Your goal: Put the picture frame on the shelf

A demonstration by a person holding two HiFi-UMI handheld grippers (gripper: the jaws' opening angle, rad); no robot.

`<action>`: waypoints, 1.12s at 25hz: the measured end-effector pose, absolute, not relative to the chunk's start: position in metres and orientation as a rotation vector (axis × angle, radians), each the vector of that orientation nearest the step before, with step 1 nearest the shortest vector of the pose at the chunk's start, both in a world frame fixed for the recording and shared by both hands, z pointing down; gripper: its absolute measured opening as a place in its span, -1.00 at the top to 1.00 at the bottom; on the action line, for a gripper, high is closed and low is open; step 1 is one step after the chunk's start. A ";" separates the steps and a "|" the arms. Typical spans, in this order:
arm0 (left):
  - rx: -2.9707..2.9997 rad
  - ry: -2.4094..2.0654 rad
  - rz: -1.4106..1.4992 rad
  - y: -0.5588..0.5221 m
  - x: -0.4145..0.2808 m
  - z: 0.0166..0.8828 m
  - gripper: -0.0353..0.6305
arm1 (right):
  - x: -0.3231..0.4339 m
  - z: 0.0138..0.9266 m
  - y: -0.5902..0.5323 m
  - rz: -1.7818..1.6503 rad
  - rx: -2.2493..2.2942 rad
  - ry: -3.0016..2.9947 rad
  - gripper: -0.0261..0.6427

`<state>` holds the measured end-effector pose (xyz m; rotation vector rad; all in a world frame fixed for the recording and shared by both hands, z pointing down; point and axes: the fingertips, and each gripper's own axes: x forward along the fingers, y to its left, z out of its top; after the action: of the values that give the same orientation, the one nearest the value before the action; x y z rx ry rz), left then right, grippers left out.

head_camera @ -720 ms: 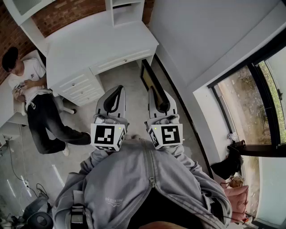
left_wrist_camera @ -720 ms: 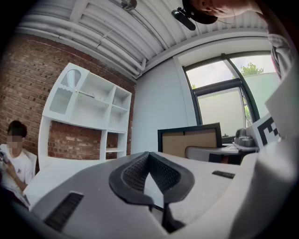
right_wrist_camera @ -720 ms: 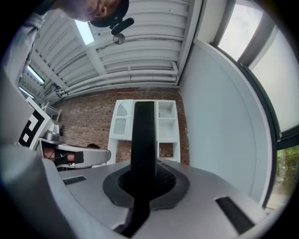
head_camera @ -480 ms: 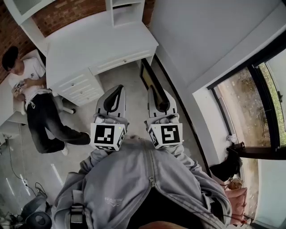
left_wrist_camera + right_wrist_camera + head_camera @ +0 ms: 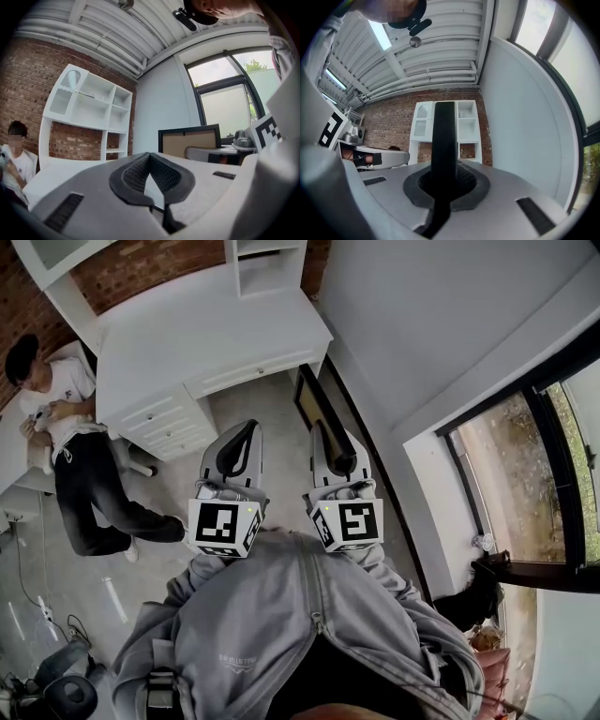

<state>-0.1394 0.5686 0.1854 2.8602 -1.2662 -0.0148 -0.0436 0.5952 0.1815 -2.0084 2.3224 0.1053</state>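
The picture frame (image 5: 307,401), black-edged with a tan back, sticks out forward from my right gripper (image 5: 325,434), which is shut on its edge. In the right gripper view the picture frame's edge (image 5: 444,136) is a black bar standing upright between the jaws of the right gripper (image 5: 444,174). The left gripper view shows the picture frame's back (image 5: 190,141) off to the right. My left gripper (image 5: 246,430) is beside the right one, its jaws shut with nothing between them, as also seen on the left gripper (image 5: 150,157). The white shelf unit (image 5: 267,263) stands on the desk ahead.
A white desk (image 5: 187,343) with drawers sits against the brick wall. A person (image 5: 66,427) sits at the left. A white wall and a dark-framed window (image 5: 525,456) run along the right. Cables and gear (image 5: 56,690) lie on the floor at the bottom left.
The head view has drifted slightly. Both grippers keep their places, and the right one still holds the frame.
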 end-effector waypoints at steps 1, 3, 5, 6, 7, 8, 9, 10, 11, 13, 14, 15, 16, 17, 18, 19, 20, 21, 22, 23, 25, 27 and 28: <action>2.856 -1.273 -0.011 0.570 -0.134 0.188 0.88 | -0.037 0.184 0.596 0.102 -2.003 2.323 0.82; 2.848 -1.287 -0.002 0.571 -0.128 0.193 0.88 | -0.029 0.189 0.597 0.094 -1.996 2.325 0.82; 2.841 -1.296 0.006 0.570 -0.127 0.196 0.88 | -0.025 0.192 0.597 0.085 -1.991 2.323 0.82; 2.838 -1.299 0.009 0.568 -0.127 0.197 0.88 | -0.025 0.192 0.596 0.082 -1.990 2.323 0.82; 2.836 -1.302 0.009 0.567 -0.127 0.197 0.88 | -0.024 0.193 0.596 0.080 -1.989 2.323 0.82; 2.835 -1.305 0.009 0.565 -0.128 0.197 0.88 | -0.025 0.193 0.594 0.080 -1.989 2.323 0.82; 2.833 -1.307 0.008 0.563 -0.128 0.198 0.88 | -0.025 0.193 0.592 0.079 -1.990 2.324 0.82; 2.832 -1.307 0.007 0.559 -0.129 0.198 0.88 | -0.025 0.194 0.589 0.077 -1.991 2.324 0.82; 2.830 -1.307 0.006 0.555 -0.129 0.199 0.88 | -0.025 0.195 0.586 0.075 -1.993 2.324 0.82; 2.828 -1.306 0.004 0.545 -0.130 0.200 0.88 | -0.025 0.196 0.578 0.077 -1.999 2.325 0.82; 2.827 -1.303 0.002 0.539 -0.130 0.201 0.88 | -0.025 0.196 0.573 0.080 -2.003 2.324 0.82; 2.826 -1.300 0.002 0.532 -0.129 0.202 0.88 | -0.025 0.197 0.567 0.080 -2.009 2.323 0.82; 2.825 -1.294 0.002 0.525 -0.129 0.204 0.88 | -0.024 0.199 0.560 0.074 -2.015 2.320 0.82; 2.823 -1.288 0.003 0.517 -0.128 0.205 0.88 | -0.023 0.201 0.552 0.065 -2.022 2.318 0.82; 2.820 -1.281 0.005 0.508 -0.128 0.207 0.88 | -0.022 0.203 0.544 0.057 -2.030 2.316 0.82; 2.818 -1.275 0.007 0.500 -0.128 0.209 0.87 | -0.021 0.204 0.536 0.050 -2.038 2.314 0.82; 2.816 -1.270 0.009 0.490 -0.128 0.211 0.88 | -0.021 0.205 0.526 0.045 -2.044 2.311 0.82; 2.813 -1.265 0.011 0.480 -0.129 0.212 0.88 | -0.021 0.206 0.516 0.043 -2.050 2.307 0.82; 2.811 -1.261 0.012 0.469 -0.130 0.214 0.88 | -0.021 0.207 0.505 0.041 -2.055 2.305 0.82; 2.809 -1.256 0.011 0.457 -0.130 0.215 0.88 | -0.021 0.208 0.493 0.039 -2.060 2.303 0.82; 2.810 -1.245 0.007 0.434 -0.130 0.215 0.88 | -0.021 0.210 0.471 0.034 -2.071 2.303 0.82; 2.819 -1.238 0.002 0.412 -0.129 0.213 0.88 | -0.020 0.211 0.450 0.030 -2.080 2.301 0.82; 2.822 -1.234 0.001 0.401 -0.128 0.212 0.88 | -0.020 0.211 0.439 0.028 -2.083 2.298 0.82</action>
<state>-0.1284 0.4012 0.2125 2.8225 -1.2338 0.0010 -0.0200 0.4393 0.2114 -2.0831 2.2975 0.0276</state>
